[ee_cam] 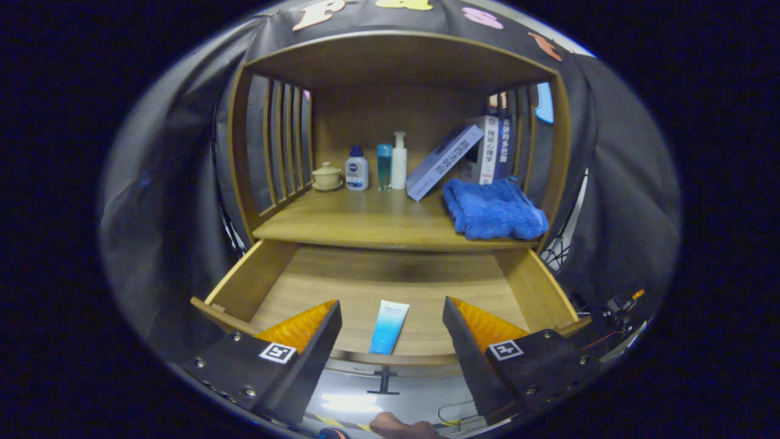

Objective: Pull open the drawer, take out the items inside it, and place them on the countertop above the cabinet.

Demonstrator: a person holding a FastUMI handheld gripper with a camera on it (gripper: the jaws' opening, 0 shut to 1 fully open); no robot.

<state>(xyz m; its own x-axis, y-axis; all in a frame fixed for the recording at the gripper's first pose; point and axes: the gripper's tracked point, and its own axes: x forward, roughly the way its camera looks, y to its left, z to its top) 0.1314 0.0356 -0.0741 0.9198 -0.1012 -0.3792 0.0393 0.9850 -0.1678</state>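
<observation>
The drawer (390,286) stands pulled out, so the opening step looks done. One tube (389,326) lies flat on the drawer floor, between the fingers and just ahead of them, untouched. The gripper (390,326) is wide open and holds nothing. Left to do, by my reading: grasp the tube, lift it and set it on the worktop (365,222) beyond, beside the towel (492,208) and bottles (378,166)
</observation>
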